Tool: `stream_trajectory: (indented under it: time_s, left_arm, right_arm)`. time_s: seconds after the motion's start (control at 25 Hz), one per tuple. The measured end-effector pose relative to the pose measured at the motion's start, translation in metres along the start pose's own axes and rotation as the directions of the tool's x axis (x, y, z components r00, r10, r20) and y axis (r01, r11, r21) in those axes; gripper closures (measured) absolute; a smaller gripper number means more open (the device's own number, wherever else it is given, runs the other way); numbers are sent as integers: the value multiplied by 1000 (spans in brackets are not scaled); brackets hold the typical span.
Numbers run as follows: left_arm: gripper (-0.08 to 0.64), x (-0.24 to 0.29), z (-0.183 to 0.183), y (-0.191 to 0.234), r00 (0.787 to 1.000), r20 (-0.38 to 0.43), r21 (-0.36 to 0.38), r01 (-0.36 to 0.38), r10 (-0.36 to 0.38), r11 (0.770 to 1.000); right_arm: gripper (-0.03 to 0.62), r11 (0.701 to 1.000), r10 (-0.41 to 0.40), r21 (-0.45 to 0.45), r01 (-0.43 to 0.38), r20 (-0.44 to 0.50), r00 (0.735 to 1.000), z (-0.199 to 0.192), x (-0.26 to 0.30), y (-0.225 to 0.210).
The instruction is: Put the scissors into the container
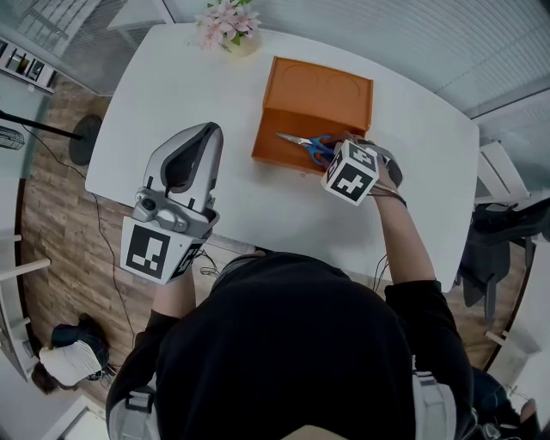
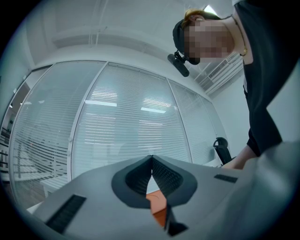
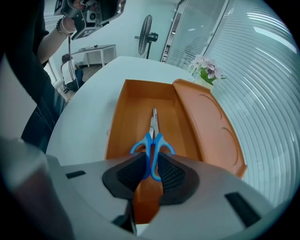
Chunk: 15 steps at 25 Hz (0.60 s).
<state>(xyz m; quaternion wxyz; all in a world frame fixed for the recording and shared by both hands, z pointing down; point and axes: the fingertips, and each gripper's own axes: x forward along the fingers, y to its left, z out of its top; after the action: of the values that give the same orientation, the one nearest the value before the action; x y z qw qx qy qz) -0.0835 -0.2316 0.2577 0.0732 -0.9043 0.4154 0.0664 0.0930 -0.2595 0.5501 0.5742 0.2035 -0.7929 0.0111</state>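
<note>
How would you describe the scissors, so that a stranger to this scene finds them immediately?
On the white table stands an open orange container, near some pink flowers. Pointing into its tray are the scissors, pinched in the tongs of the right gripper. Only they have blue handles and thin metal blades.

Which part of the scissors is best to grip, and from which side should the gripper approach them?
Grip the scissors at the blue handles, coming from the handle end, in line with the blades. The handles are thick and give a firm hold; the blades are thin and point into the orange container. The right gripper is shut on them this way.
</note>
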Motion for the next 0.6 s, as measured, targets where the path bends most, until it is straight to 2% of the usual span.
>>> stream_trajectory:
  time_s: [0.6]
  left_arm:
    - [548, 1, -2, -1, 1000, 0, -6, 18, -18, 1000]
  right_arm:
    - [505, 1000, -2, -25, 0, -81, 997, -3, 6, 5]
